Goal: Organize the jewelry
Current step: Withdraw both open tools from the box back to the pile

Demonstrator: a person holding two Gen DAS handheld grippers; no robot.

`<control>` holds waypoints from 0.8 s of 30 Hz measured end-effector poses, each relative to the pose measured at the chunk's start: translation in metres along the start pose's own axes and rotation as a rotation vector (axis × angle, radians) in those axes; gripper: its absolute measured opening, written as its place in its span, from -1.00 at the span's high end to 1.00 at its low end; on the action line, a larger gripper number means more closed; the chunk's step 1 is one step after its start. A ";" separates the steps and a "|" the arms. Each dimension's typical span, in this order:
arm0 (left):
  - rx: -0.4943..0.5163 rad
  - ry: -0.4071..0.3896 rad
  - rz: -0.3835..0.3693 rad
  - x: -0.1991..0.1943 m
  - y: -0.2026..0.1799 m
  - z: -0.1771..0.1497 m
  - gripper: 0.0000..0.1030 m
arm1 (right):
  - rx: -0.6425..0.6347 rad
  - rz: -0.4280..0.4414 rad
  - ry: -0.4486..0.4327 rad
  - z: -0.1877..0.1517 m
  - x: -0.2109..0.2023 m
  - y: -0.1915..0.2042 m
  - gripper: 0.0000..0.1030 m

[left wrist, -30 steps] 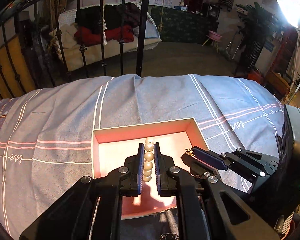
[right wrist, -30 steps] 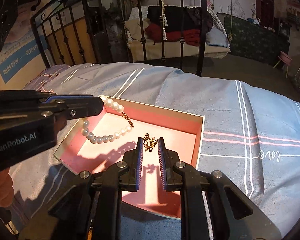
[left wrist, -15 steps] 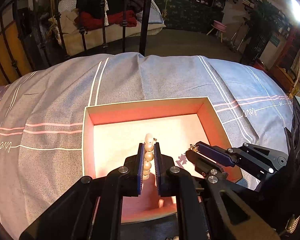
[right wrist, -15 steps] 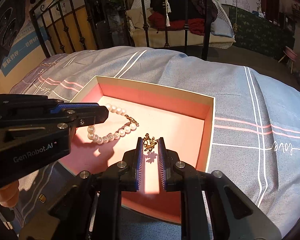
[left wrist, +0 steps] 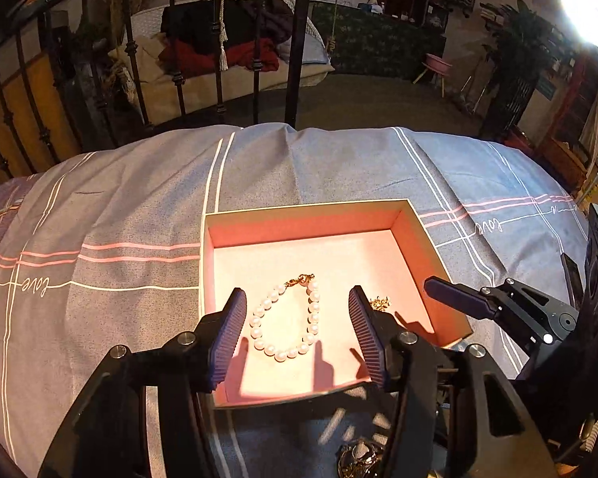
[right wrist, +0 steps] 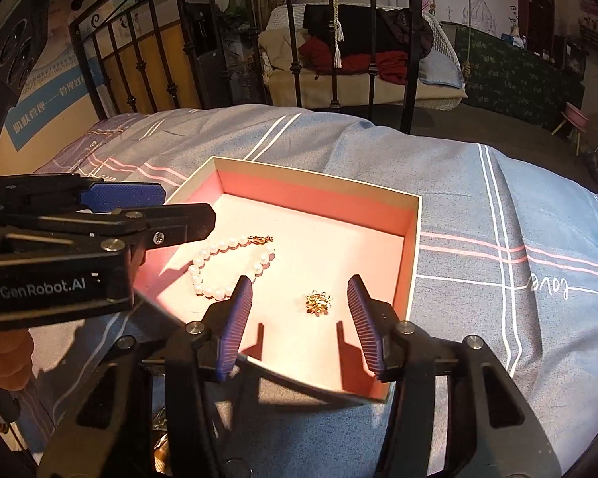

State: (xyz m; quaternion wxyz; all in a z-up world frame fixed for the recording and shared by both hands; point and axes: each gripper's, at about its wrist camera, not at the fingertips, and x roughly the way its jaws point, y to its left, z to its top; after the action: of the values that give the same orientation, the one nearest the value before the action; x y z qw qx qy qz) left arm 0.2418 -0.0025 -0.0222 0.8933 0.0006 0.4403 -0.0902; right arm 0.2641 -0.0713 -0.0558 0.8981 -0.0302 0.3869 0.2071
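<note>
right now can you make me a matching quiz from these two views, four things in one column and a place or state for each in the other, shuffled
Things:
1. pearl bracelet
2. gold brooch
3. pink-lined box
4. left gripper

Places or states:
A. resting on the striped bedspread
B. lying as a closed loop on the box floor, gold clasp at the far end
C. jaws spread wide, holding nothing
D. small cluster lying between the open jaws of the right gripper

Pairs: 1-B, 2-D, 3-A, 4-C
</note>
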 end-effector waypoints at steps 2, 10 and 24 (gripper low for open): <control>0.003 -0.018 -0.007 -0.015 0.003 -0.013 -0.15 | 0.001 -0.014 -0.026 -0.008 -0.018 0.001 0.02; -0.052 0.011 -0.007 -0.043 0.022 -0.108 -0.21 | 0.046 0.010 0.018 -0.089 -0.062 0.001 0.01; 0.037 0.043 0.025 -0.023 0.009 -0.144 0.16 | -0.065 -0.020 0.095 -0.121 -0.053 0.026 0.09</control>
State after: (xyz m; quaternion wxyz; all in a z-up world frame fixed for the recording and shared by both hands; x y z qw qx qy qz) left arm 0.1162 0.0217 -0.0934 0.8846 0.0247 0.4575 -0.0872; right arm 0.1389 -0.0921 -0.1003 0.8793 -0.0730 0.4217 0.2091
